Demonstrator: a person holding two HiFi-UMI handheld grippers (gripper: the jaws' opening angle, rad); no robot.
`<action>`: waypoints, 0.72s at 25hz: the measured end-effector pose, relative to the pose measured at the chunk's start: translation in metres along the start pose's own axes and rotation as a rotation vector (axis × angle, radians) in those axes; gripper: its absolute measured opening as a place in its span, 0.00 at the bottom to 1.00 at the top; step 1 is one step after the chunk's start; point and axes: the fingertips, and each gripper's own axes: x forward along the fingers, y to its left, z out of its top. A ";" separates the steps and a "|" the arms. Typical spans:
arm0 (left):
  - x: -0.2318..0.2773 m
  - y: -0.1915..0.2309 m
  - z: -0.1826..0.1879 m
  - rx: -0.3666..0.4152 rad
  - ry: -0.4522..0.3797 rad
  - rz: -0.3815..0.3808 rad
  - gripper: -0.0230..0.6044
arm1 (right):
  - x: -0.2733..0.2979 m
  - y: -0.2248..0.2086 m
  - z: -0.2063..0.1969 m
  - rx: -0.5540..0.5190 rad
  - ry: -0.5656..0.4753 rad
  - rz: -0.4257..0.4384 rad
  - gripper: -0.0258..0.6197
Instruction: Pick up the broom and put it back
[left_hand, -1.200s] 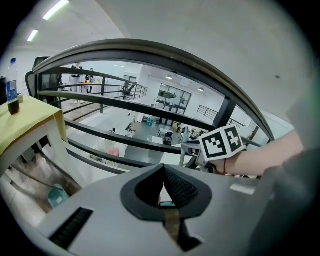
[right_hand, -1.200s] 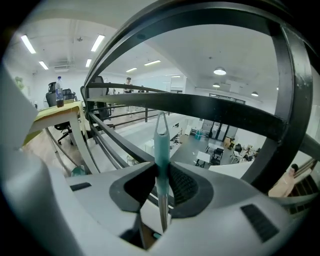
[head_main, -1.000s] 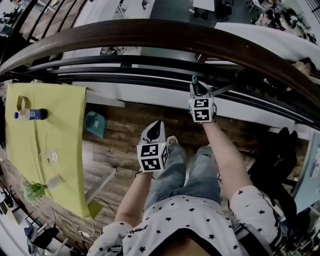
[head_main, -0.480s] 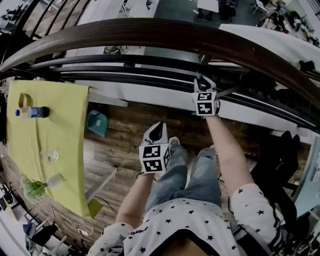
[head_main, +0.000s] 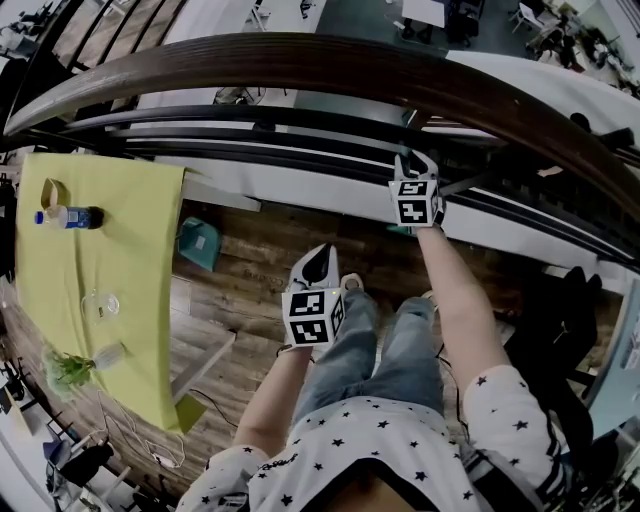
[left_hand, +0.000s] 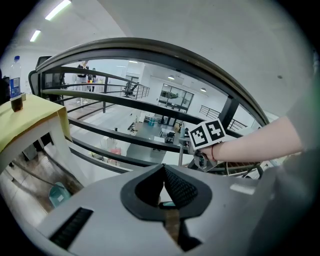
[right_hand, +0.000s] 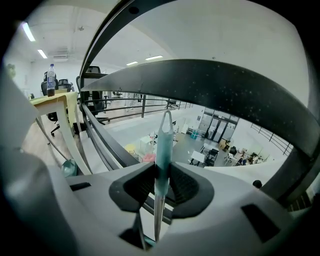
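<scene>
Two claws: right claw (right_hand: 162, 172) clenched on the broom handle (right_hand: 163, 142), with its pads against both sides. The left claw (left_hand: 162, 167) is clenched on nothing, jaws meeting at the tips, and hangs over the person's knees (head_main: 375, 330).
Broom location: the handle stands at the railing (head_main: 300, 65) with its teal grip sleeve between the right jaws. The hanging loop (right_hand: 166, 119) is above them and the bare metal shaft (right_hand: 157, 215) below; the broom head is in no view.
Likely handling: light, long and stiff. The smooth round sleeve is probably prone to swivelling or sliding in a two-pad hold, with the unseen head weighting the low end.
Best hold: on the teal sleeve just under the loop, as now; the thinner metal shaft looks slicker.
Change from a second ago: the right claw sits slightly further right along the railing, with the handle between its jaws as before. The left claw is unmoved.
</scene>
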 end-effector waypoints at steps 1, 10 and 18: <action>0.000 0.000 0.001 0.001 -0.001 -0.001 0.05 | 0.000 0.000 0.000 -0.005 0.002 -0.003 0.17; -0.003 -0.004 0.003 0.011 -0.005 -0.010 0.05 | -0.003 -0.006 0.000 -0.002 0.012 -0.022 0.22; -0.006 -0.007 0.009 0.023 -0.014 -0.024 0.05 | -0.011 -0.004 0.005 0.010 -0.001 -0.026 0.22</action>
